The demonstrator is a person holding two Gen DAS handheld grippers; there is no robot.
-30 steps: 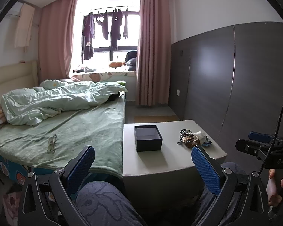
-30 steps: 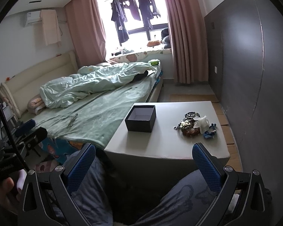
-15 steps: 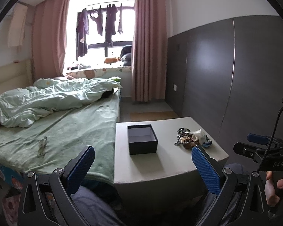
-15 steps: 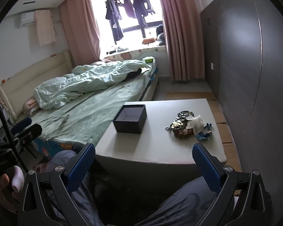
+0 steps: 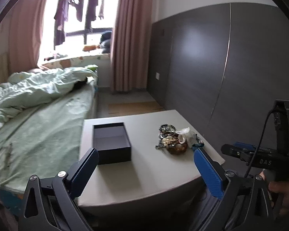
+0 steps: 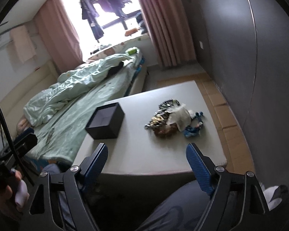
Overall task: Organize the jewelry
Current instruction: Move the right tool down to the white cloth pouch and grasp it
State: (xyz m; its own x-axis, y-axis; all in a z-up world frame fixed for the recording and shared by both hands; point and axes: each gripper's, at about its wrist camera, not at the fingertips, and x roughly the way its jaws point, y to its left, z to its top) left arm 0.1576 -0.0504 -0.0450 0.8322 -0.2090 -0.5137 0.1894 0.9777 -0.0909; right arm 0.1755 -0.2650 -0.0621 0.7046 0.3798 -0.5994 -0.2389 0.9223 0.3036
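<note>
Right wrist: both tools (image 6: 146, 157) (image 5: 146, 160) released, empty; tangled jewelry (image 6: 163, 119) may drag out together short of box (image 6: 105, 123).

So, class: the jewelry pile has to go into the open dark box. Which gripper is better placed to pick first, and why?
Probably the right gripper: open, empty, with the jewelry pile lying ahead between its fingers. The left gripper, also open, lines up closer to the box.
</note>
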